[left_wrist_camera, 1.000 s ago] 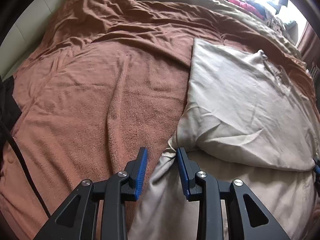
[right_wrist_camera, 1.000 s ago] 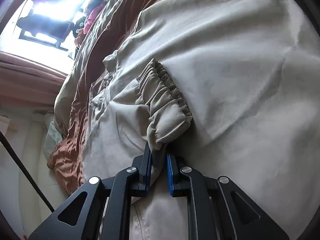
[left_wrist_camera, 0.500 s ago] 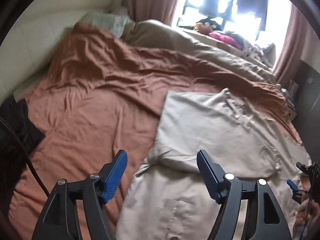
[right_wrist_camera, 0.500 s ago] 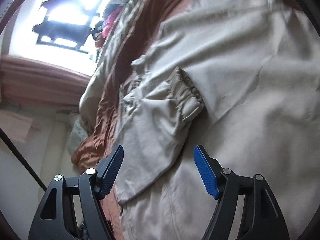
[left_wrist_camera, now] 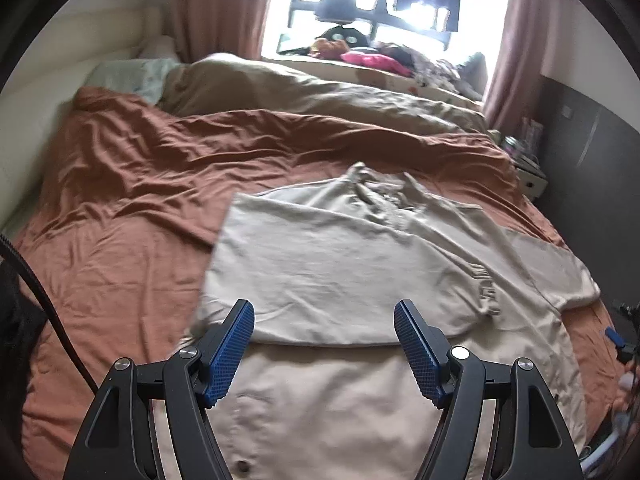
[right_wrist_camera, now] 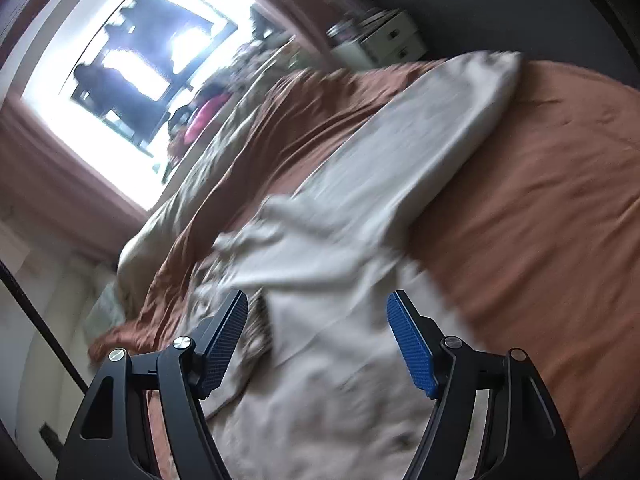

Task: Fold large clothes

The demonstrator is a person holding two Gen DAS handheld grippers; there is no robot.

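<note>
We see a big beige jacket [left_wrist_camera: 344,264] lying flat on the brown blanket [left_wrist_camera: 120,208], its sleeves folded across its middle. Our left gripper [left_wrist_camera: 324,344] hangs above the jacket's near end, jaws wide, holding nothing. Our right gripper [right_wrist_camera: 316,340] is wide too, above the jacket, with nothing in it.

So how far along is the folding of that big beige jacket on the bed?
Done: one side of the beige jacket is folded over its middle, with a sleeve cuff lying on top. In hand: nothing; the left gripper and right gripper have just been opening and hang clear above the cloth. Left: the other sleeve lies stretched across the brown bedspread, and the lower part is unfolded.
</note>
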